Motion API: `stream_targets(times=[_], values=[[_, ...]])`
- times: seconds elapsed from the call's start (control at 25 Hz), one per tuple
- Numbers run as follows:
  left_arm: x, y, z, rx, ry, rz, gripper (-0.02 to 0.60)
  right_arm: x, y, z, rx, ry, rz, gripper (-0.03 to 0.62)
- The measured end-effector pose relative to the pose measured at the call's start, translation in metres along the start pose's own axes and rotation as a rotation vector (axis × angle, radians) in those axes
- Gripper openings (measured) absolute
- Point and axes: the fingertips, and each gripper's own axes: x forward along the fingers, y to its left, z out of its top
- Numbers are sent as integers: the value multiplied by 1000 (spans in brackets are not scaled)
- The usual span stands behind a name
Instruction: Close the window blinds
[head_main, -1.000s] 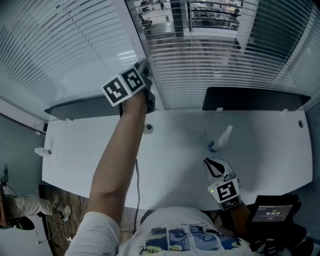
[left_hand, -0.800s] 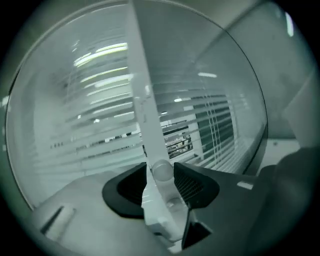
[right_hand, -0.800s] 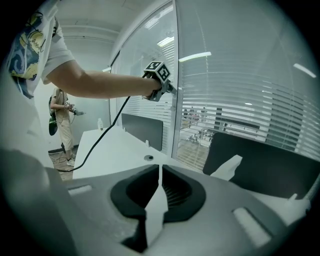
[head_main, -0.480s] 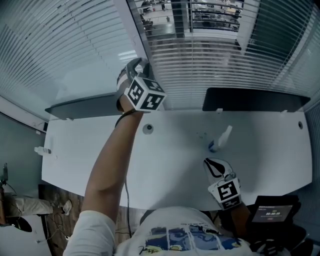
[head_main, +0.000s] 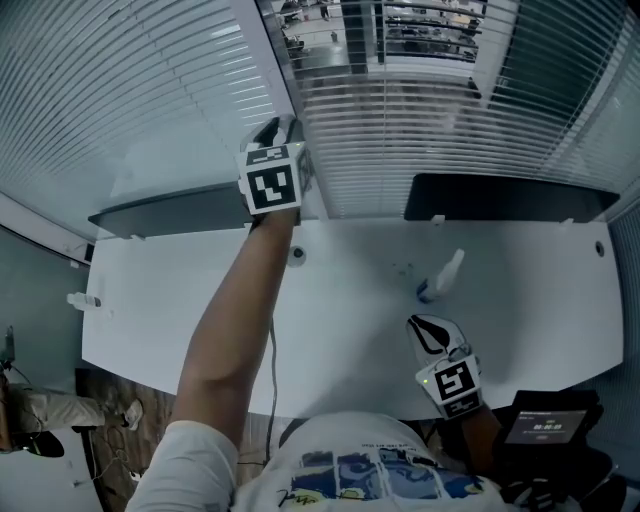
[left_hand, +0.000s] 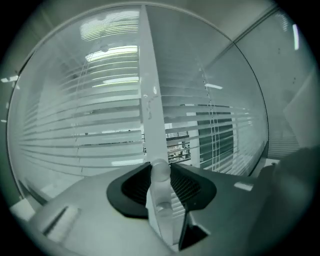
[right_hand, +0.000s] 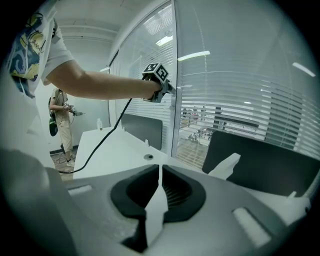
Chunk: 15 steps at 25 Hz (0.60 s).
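Locate the blinds (head_main: 420, 120) across the window panes beyond the desk (head_main: 200, 300), slats tilted open enough to show the space behind. Find the tilt wand (left_hand: 161, 200) beside the window frame (head_main: 262, 60), clamped between the pads of the left gripper (head_main: 278, 128), closed further onto it just now.

Treat as light, slim, stiff, smooth plastic, likely to slip or spin under a weak grip. Take hold on the shaft near the rounded knob, squarely across both pads. Twist by rolling the wrist rather than pulling.

Leave the right gripper (head_main: 432, 335) low over the desk near the body, jaws together, holding nothing.

Consult the left gripper view for pad contact, hidden in the head view behind the marker cube. Use the right gripper view for the raised arm against the frame. Expect some doubt in the left gripper view: wand and frame apparently overlapping, hard to separate higher up.
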Motion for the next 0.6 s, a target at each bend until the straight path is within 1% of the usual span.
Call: stream_targets(times=[0.12,0.24,0.44,0.6], values=[[0,2,1,-107,-6,-23,132,-1,3,-2,17,18,11,14],[-1,4,-2,-196,-16,-37,132,1,2,-6,-5,13,9,14],[2,-1,-6,-367,-18,-97,132,0,0,-7,-42,15,-2,14],[4,1,-7,-481,-28,-115,132,1,0,-2,-10,0,2,14]])
